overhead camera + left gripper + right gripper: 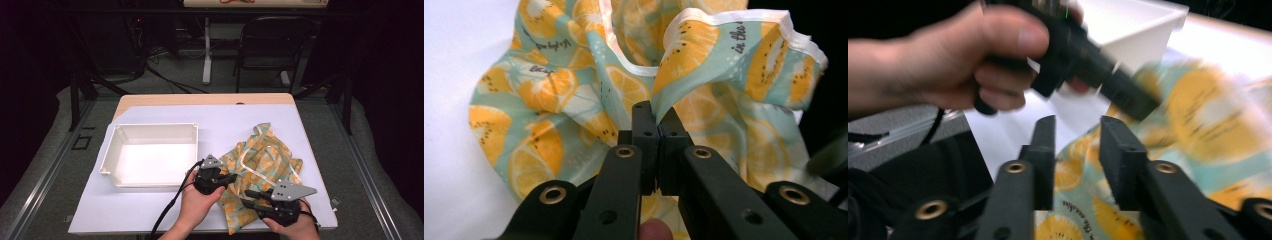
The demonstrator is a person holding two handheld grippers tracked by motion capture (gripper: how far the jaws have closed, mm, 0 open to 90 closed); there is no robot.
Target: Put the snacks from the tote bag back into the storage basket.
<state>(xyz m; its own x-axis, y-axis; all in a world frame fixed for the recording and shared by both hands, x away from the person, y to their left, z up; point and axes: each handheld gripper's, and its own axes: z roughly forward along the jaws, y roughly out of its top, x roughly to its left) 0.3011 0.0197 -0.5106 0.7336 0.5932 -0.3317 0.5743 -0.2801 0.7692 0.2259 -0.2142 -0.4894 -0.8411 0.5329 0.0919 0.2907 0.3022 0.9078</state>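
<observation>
A crumpled cloth printed with orange slices on pale green, edged in white, lies on the right half of the white-covered tabletop, with its near corner reaching toward the front edge. Just to its left sits an open white tray, shallow and rectangular. The left gripper reaches into the cloth's left side from the tray's near right corner; in the left gripper view its jaws are pressed together on a raised fold of the cloth, which bunches up and stands above them. The right gripper lies low over the near part of the cloth, pointing left; in the right gripper view its jaws stand apart with the cloth beneath and between them, nothing pinched. The left hand and its gripper appear blurred beyond them, in front of the tray.
</observation>
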